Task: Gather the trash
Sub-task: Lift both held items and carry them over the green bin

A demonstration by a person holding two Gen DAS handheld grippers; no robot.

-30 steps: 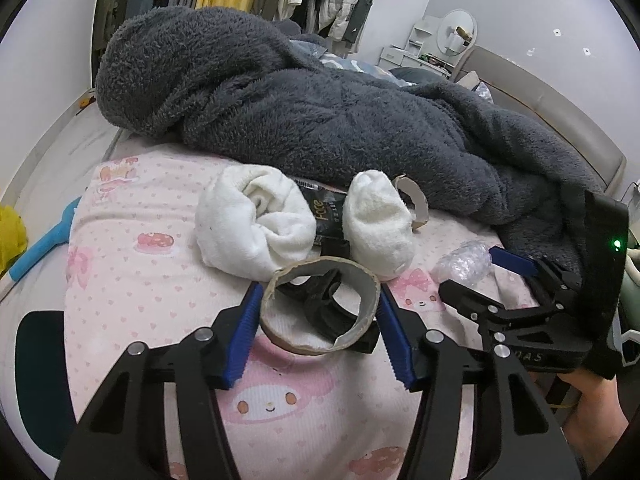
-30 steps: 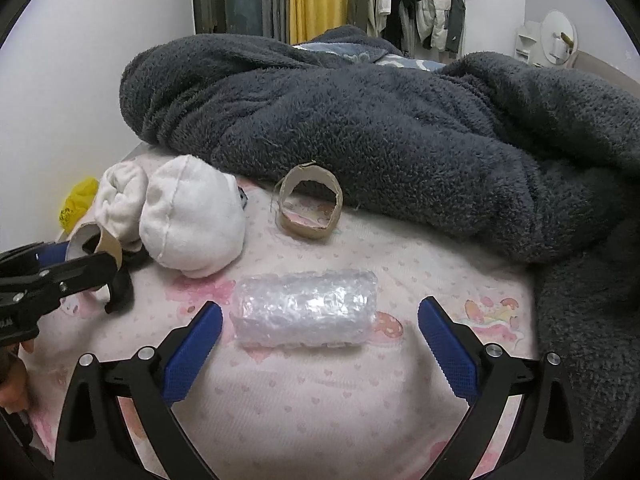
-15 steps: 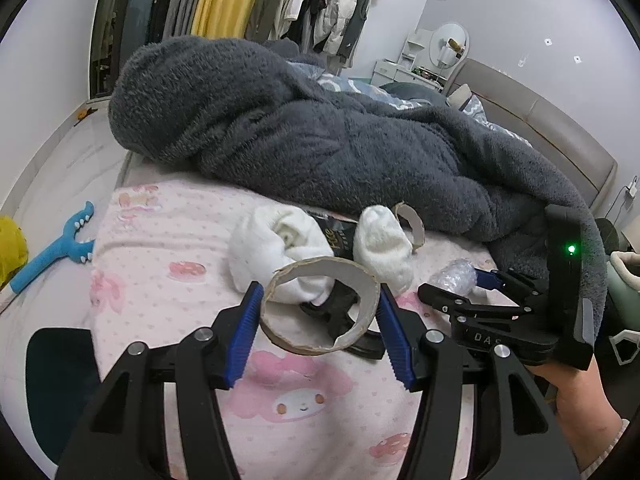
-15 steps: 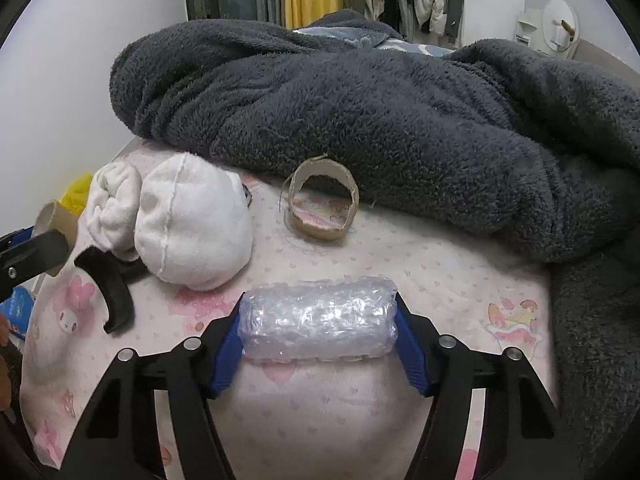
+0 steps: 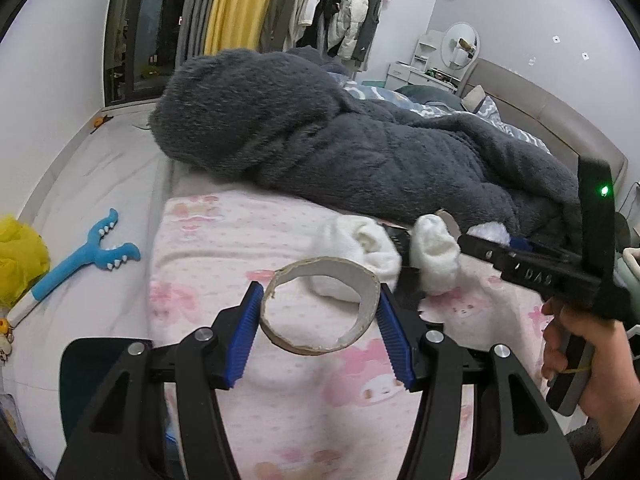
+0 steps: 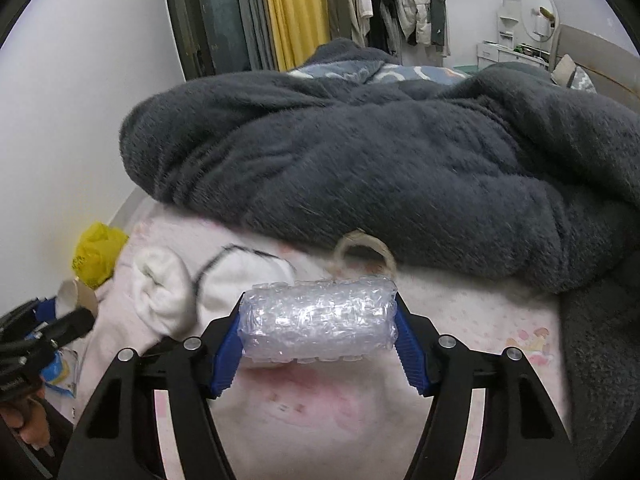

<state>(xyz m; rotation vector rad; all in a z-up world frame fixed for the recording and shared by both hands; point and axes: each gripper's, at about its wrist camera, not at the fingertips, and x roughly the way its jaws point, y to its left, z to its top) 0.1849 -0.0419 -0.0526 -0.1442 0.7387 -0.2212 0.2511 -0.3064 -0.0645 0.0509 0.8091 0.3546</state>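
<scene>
Pinching a cardboard tape ring (image 5: 320, 308) between its blue pads, my left gripper (image 5: 320, 332) holds it at lower centre of the left view, above the pink patterned bedsheet (image 5: 224, 240). My right gripper (image 6: 318, 344) has its jaws clamped on the ends of a bubble wrap roll (image 6: 318, 320), low in the middle of the right view; those jaws have just been closing onto it. Beyond the roll, a second cardboard ring (image 6: 364, 252) lies on the sheet against the edge of a big dark grey fleece blanket (image 6: 380, 160). White socks (image 5: 360, 252) sit mid-frame in the left view. On the pale floor at left lie a blue toy (image 5: 80, 264) and a yellow bag (image 5: 20, 256). Curtains (image 5: 236, 4) and hanging clothes (image 5: 340, 8) fill the top, a white dresser (image 5: 432, 68) the upper right.
</scene>
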